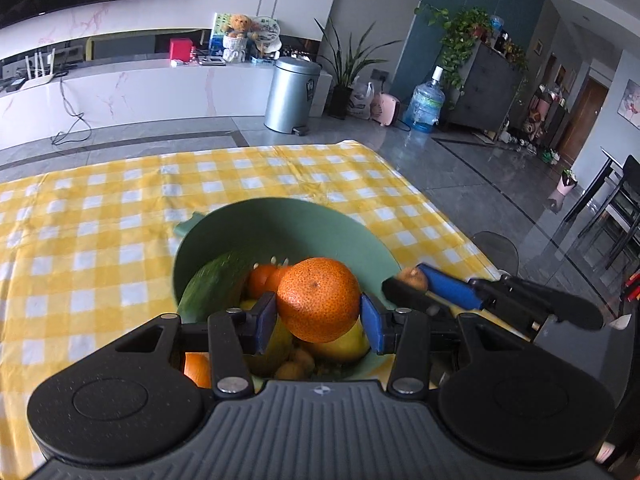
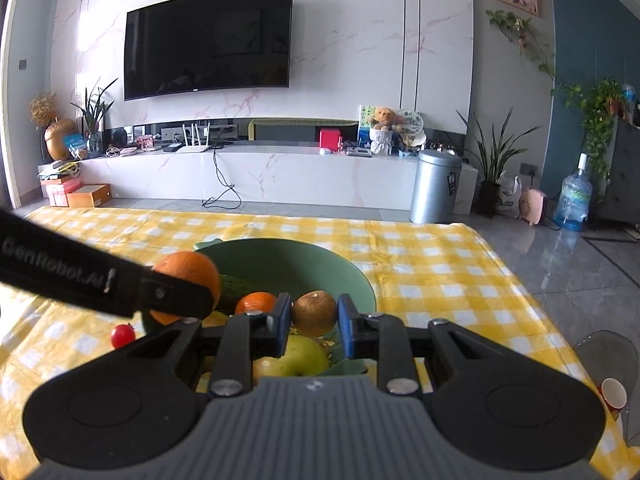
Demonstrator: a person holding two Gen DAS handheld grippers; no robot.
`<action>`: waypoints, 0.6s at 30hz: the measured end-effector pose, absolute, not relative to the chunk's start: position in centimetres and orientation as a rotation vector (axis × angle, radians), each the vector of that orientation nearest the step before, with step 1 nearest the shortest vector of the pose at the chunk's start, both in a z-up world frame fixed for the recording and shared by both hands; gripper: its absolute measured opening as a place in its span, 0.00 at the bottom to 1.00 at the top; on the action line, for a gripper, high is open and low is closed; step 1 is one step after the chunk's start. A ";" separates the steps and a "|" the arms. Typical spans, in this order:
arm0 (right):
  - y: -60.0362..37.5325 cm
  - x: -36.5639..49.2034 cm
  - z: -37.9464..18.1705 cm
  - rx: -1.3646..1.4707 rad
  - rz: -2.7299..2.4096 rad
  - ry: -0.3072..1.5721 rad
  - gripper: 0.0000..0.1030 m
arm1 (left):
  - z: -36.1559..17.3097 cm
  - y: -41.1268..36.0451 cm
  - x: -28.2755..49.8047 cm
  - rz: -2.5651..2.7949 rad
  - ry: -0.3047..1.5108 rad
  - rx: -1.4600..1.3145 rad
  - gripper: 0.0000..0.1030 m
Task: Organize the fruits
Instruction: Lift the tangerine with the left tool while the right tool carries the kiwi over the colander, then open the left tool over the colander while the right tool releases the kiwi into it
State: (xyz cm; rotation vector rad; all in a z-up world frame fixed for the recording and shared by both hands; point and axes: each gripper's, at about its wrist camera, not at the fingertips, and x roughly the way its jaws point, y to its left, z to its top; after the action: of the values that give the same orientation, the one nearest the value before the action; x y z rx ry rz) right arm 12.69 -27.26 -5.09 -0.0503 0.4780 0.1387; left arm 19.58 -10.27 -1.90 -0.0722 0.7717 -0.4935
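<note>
My left gripper [image 1: 318, 314] is shut on a large orange [image 1: 318, 300] and holds it over the green bowl [image 1: 280, 212]. A cucumber [image 1: 212, 284], small oranges [image 1: 262, 280], a yellow fruit [image 1: 344, 344] and small brown fruits [image 1: 296, 364] lie in the bowl. My right gripper [image 2: 314, 318] is shut on a small brown round fruit [image 2: 314, 312] above the bowl's [image 2: 288, 256] near side, over a green apple [image 2: 296, 360]. In the right wrist view the left gripper's finger crosses the large orange [image 2: 188, 272]. In the left wrist view the right gripper [image 1: 412, 284] sits at the bowl's right rim.
A cherry tomato [image 2: 122, 336] lies on the yellow checked cloth [image 2: 440, 272] left of the bowl. Another orange [image 1: 198, 368] shows under my left gripper's body. A red paper cup [image 2: 612, 394] stands at the table's right edge, with a clear chair [image 1: 496, 248] beyond it.
</note>
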 end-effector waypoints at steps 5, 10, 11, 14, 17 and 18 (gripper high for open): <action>-26.7 14.2 -6.0 -0.121 0.147 0.481 0.21 | -2.1 -11.7 22.2 -0.502 0.794 -0.031 0.49; -26.7 15.7 -6.7 -0.142 0.136 0.495 0.21 | -2.4 -13.0 24.9 -0.531 0.817 -0.014 0.49; -26.7 16.0 -6.7 -0.138 0.135 0.497 0.21 | -2.6 -13.3 25.3 -0.532 0.823 -0.004 0.49; -26.7 16.7 -6.9 -0.143 0.139 0.497 0.20 | -3.2 -14.0 26.6 -0.520 0.849 0.032 0.49; -26.7 17.9 -7.4 -0.146 0.139 0.513 0.20 | -3.9 -14.1 27.8 -0.518 0.877 0.040 0.49; -26.8 18.1 -7.5 -0.140 0.141 0.519 0.20 | -4.1 -14.1 28.2 -0.518 0.887 0.038 0.49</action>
State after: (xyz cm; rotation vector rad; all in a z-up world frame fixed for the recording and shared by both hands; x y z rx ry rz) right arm 18.11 -26.78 -7.47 -0.1395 0.5194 0.1408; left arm 28.22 -14.08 -4.08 0.0377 0.8868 -0.5181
